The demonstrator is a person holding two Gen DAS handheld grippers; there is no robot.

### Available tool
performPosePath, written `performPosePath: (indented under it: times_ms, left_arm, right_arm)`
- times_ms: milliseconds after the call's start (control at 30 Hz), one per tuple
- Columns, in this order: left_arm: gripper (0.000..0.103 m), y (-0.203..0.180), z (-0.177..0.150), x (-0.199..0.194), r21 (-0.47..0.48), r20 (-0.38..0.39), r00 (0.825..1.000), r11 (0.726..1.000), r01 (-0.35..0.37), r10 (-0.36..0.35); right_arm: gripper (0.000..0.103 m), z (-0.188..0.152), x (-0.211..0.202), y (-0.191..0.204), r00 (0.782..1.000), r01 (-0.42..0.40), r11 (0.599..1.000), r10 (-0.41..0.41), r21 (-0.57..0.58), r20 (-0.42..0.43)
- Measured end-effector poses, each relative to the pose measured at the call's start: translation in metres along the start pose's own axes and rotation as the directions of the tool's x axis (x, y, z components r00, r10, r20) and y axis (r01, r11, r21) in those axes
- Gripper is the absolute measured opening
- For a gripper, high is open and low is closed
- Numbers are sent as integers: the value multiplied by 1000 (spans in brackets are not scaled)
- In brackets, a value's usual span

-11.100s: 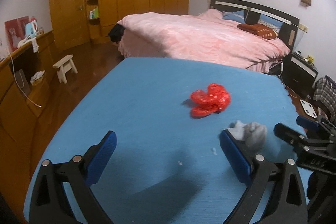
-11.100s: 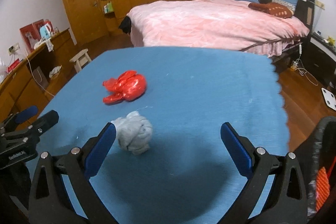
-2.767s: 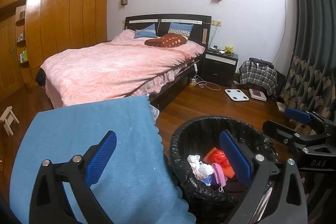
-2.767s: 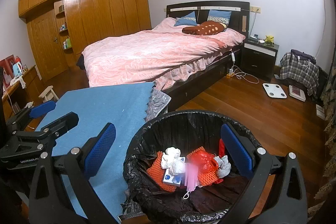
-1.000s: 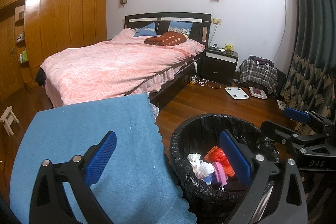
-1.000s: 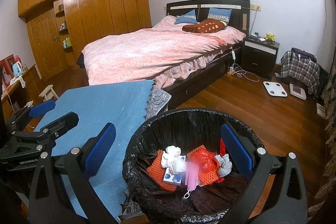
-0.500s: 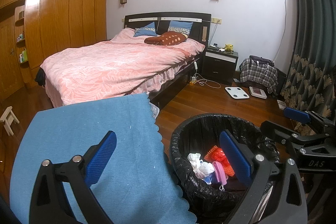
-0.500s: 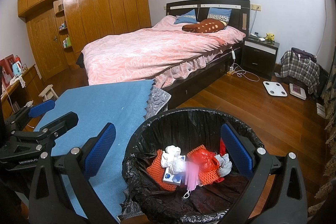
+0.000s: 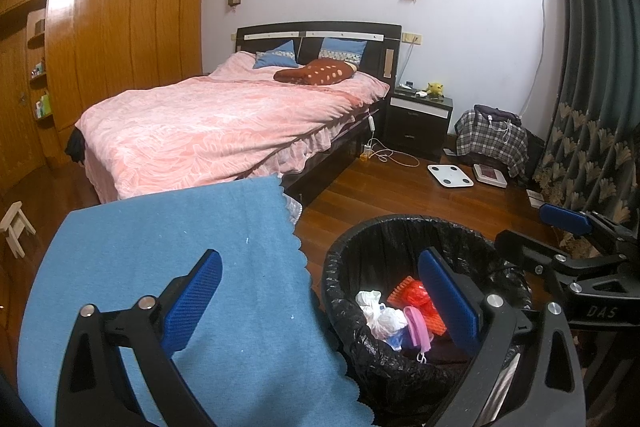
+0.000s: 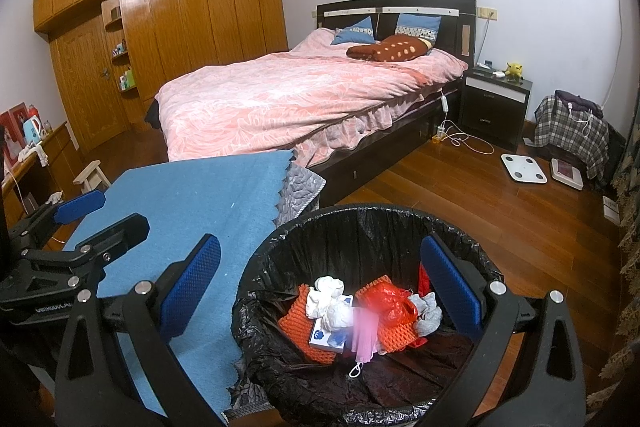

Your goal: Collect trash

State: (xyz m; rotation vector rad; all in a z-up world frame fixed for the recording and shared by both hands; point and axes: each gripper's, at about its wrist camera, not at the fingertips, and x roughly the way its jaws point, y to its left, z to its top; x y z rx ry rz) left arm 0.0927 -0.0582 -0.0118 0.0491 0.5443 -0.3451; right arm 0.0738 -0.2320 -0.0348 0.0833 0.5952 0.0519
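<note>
A black-lined trash bin stands on the floor at the right edge of the blue-covered table. Inside it lie the red plastic bag, the grey crumpled wad, white tissues, an orange mesh piece and a pink face mask. My right gripper hangs open above the bin with nothing between its fingers. My left gripper is open and empty, straddling the table edge and the bin.
A bed with a pink cover stands behind the table. On the wooden floor to the right lie a white scale, a cable and a plaid-covered bundle. A nightstand, wardrobes and a small stool are further off.
Eleven seconds ago the red bag and grey wad lay on the table; now both are in the bin. Over the last second nothing has visibly moved.
</note>
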Motion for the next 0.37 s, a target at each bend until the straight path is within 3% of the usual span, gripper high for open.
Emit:
performPosePath:
  times_ms: [367]
  left_arm:
    - [97,0,-1,0,1,-3,1000,1000,0,0]
  right_arm:
    - [98,1,0,0,1000,0,1000,0,-1,-1]
